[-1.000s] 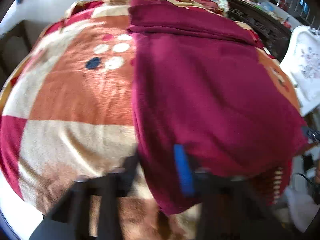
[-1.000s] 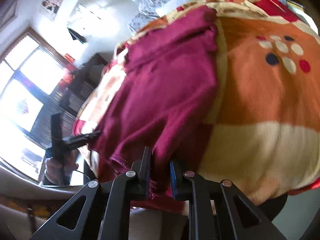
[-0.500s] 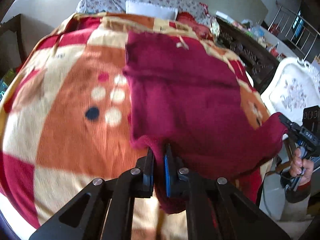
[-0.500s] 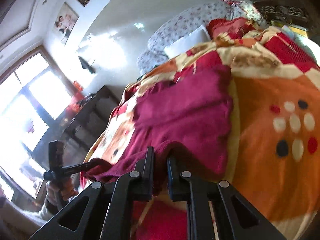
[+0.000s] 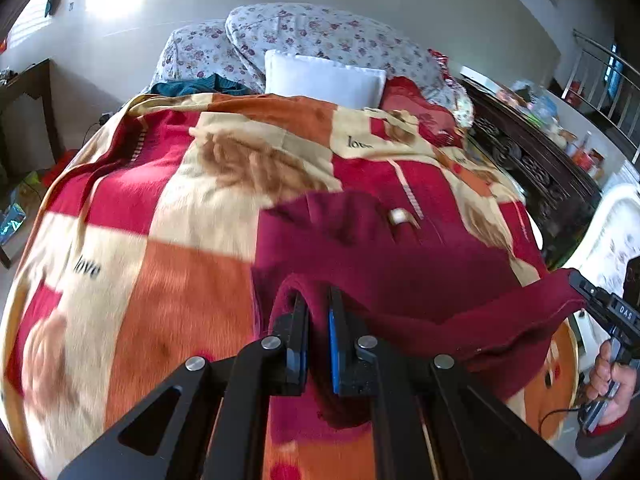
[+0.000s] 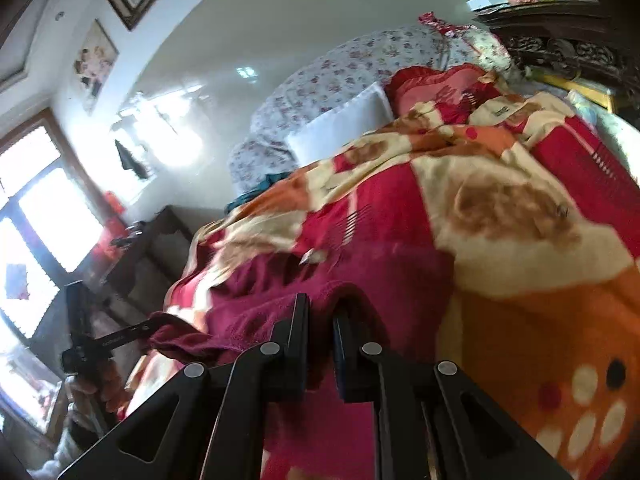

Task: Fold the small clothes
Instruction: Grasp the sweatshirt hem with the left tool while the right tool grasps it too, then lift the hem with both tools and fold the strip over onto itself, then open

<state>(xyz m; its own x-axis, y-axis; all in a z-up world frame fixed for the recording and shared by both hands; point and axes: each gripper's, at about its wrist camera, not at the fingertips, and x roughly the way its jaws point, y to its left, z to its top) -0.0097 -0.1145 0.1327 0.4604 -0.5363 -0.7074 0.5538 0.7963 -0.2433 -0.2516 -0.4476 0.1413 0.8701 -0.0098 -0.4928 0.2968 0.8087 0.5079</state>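
A dark red garment (image 5: 400, 256) lies on a patterned blanket (image 5: 160, 200) on a bed. My left gripper (image 5: 318, 300) is shut on one bottom corner of the garment, lifted and carried over toward the collar end, where a white label (image 5: 398, 216) shows. My right gripper (image 6: 322, 308) is shut on the other bottom corner of the garment (image 6: 280, 292). In the left wrist view the right gripper (image 5: 580, 292) holds its corner at the far right, a hand (image 5: 612, 372) gripping its handle. In the right wrist view the left gripper (image 6: 154, 326) pinches cloth at the lower left.
Flowered pillows (image 5: 320, 36) and a white pillow (image 5: 324, 80) lie at the head of the bed. A dark carved cabinet (image 5: 532, 168) stands along the right side. A dark table (image 6: 144, 248) stands beside the bed near a bright window (image 6: 48, 208).
Both grippers closed on the garment's bottom corners, lifted them and carried them up the bed toward the collar, folding the lower half over the upper.
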